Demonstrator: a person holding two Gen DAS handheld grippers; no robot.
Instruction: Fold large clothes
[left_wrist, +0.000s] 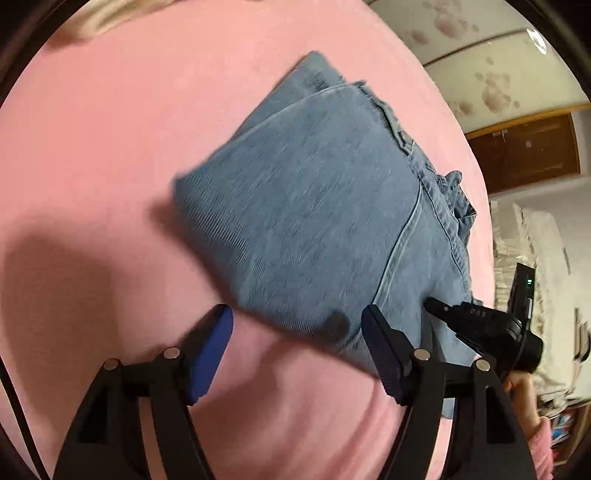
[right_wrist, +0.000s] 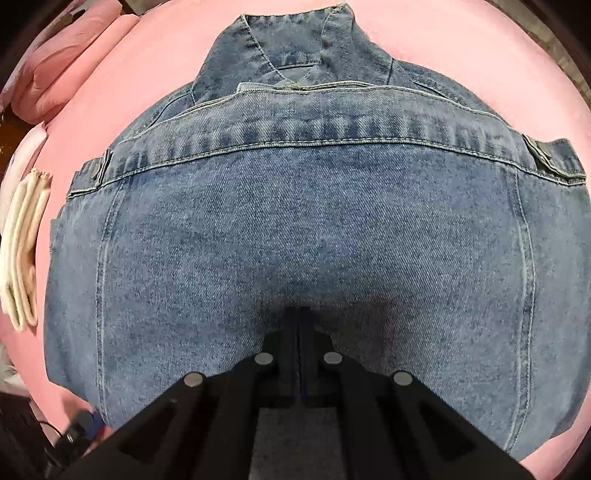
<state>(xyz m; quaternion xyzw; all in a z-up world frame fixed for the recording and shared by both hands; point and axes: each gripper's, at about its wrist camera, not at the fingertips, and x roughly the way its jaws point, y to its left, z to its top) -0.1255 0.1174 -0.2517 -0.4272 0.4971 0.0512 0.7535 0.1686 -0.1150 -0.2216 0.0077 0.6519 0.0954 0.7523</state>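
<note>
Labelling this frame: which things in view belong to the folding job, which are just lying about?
Job:
- denim jacket, folded on the pink sheet
- left gripper, open
- right gripper, shut, tips at the jacket

Lying about:
- folded white cloth
- pink pillow
- brown door

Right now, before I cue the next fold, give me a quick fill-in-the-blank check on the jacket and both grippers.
1. The folded garment on the pink sheet is a ____ jacket.
2. The left gripper has its jaws ____, with nothing clamped between them.
3. The right gripper is ____, its tips together over the jacket's back panel.
4. In the right wrist view, the folded cream cloth lies to the jacket's ____.

Missing words: denim; open; shut; left
</note>
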